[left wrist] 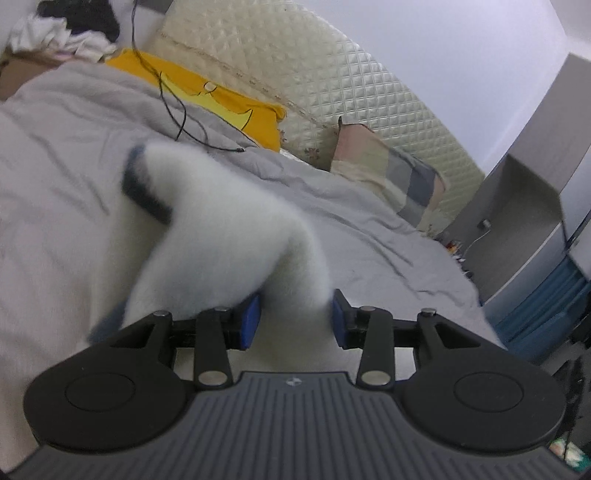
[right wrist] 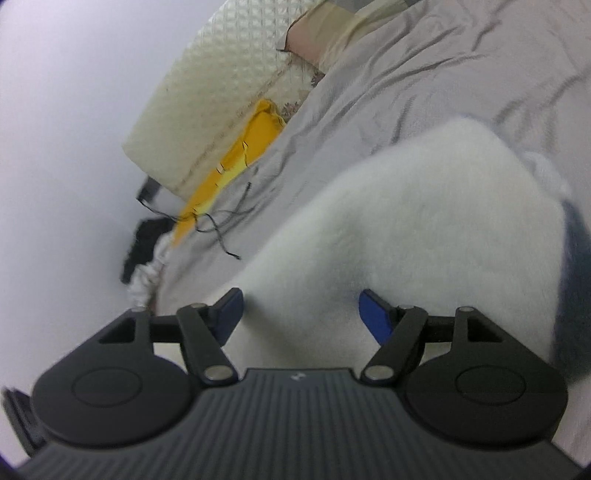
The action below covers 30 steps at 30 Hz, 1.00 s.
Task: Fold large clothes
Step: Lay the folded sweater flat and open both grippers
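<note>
A fluffy white garment [left wrist: 218,229] with a dark blue cuff [left wrist: 146,188] lies bunched on the grey bed sheet [left wrist: 66,140]. My left gripper [left wrist: 295,321] is open, its blue pads on either side of a fold of the white fleece. In the right wrist view the same white garment [right wrist: 424,229] rises in a hump, with dark blue trim [right wrist: 574,280] at the right. My right gripper [right wrist: 301,314] is open wide, with the fleece between the fingers and just beyond them.
A yellow pillow [left wrist: 229,99] and a patchwork pillow [left wrist: 391,177] lean on the quilted cream headboard [left wrist: 303,62]. A thin black cable [left wrist: 181,114] trails over the sheet. A pile of clothes [left wrist: 62,29] lies far left. A grey cabinet [left wrist: 532,206] stands beside the bed.
</note>
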{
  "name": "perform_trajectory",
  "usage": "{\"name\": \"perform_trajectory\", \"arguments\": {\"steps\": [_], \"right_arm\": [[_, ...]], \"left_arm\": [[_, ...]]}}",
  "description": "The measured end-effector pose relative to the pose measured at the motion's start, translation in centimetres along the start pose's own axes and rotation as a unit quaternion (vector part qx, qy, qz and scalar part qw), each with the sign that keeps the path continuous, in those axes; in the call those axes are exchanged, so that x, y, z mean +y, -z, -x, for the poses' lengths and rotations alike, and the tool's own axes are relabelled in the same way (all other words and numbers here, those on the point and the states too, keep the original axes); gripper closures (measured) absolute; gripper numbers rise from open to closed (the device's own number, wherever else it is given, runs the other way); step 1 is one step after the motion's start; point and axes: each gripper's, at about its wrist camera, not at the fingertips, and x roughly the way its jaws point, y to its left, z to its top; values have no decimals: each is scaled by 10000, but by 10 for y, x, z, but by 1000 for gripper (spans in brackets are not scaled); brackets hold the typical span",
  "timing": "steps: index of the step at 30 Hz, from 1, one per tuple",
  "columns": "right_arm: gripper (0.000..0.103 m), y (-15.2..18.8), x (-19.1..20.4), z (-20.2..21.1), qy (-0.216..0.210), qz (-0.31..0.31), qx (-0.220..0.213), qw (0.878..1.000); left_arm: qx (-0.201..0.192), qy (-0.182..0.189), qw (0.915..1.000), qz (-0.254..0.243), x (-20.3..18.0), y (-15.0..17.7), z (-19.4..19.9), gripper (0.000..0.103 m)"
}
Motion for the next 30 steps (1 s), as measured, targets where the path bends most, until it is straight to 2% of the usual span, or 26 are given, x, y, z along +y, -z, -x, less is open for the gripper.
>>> {"name": "perform_trajectory", "arguments": {"steps": [5,10,12,14,15,19,24,30], "right_arm": [[33,0,3,-28,171,738,-20,9971],[34,5,14,-50,419,1749,-3,9837],[34,7,17,-61,568,2093,22,9762],[34,9,19,-72,704,2408,26,9680],[34,10,19,-75,732,2501,7,9654],[34,10,21,-82,794,2622,-59,9617],[34,12,25,-71,816,2538,-112,9637],[33,30,42,-49,1168,2901,-141,9497]], "left_arm": [[-278,-177,9994,-108,20,-1,-34,57],[-565,-556,9943,-713,25,1,-58,52],[-542,-593,9935,-803,29,2,-68,48],[-354,-751,9932,-814,35,2,-80,46],[-237,-862,9924,-849,38,3,-86,46],[-176,-993,9889,-1096,37,7,-90,46],[-168,-1070,9872,-1171,26,10,-78,41],[-31,-1201,9840,-1318,5,21,-55,39]]}}
